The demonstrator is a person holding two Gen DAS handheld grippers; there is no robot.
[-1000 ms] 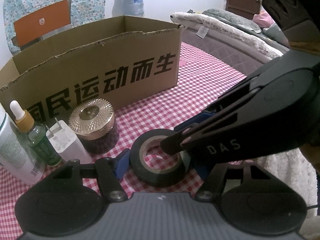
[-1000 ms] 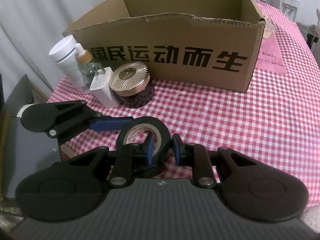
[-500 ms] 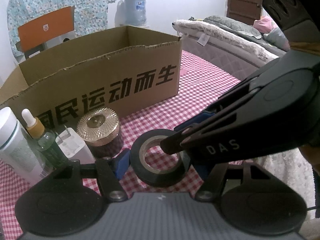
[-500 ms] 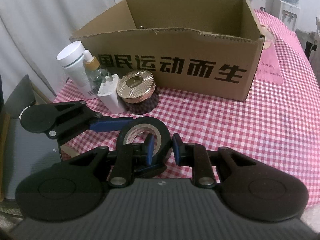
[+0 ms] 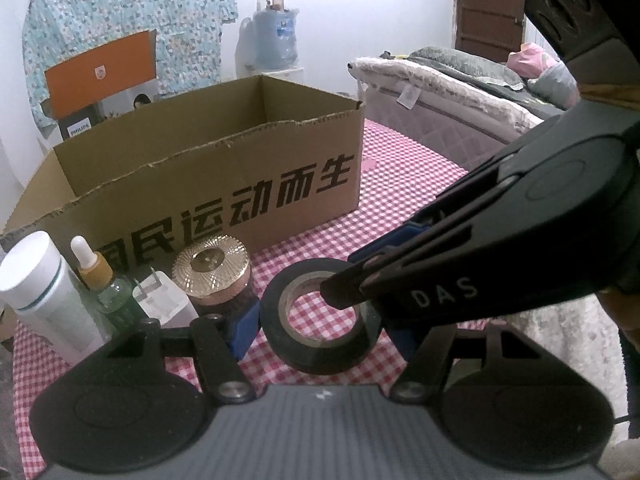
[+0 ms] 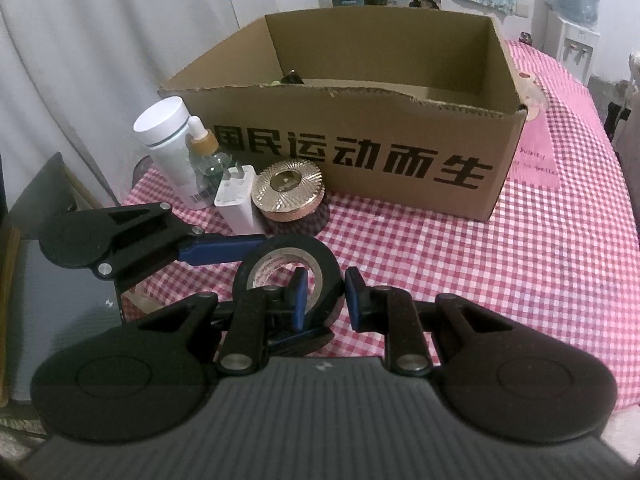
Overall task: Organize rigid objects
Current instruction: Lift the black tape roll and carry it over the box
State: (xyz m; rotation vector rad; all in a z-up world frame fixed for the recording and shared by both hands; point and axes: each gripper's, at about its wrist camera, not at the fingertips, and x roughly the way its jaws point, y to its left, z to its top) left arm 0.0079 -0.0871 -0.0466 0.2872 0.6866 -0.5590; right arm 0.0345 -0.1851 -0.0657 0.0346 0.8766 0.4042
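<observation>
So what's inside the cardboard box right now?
Over the near wall of the cardboard box, the right wrist view shows only the top of a small dark item with something yellowish beside it. That wall hides the rest of the floor.

Two hand-held black grippers with blue finger pads meet over one spot, both angled downward. The left gripper (image 5: 320,320) has its jaws set wide, one pad on each outer side of a black roll of tape (image 5: 320,330). The right gripper (image 6: 325,300) crosses in from the side, jaws nearly closed, pinching the roll's wall, one finger inside its hole.
</observation>
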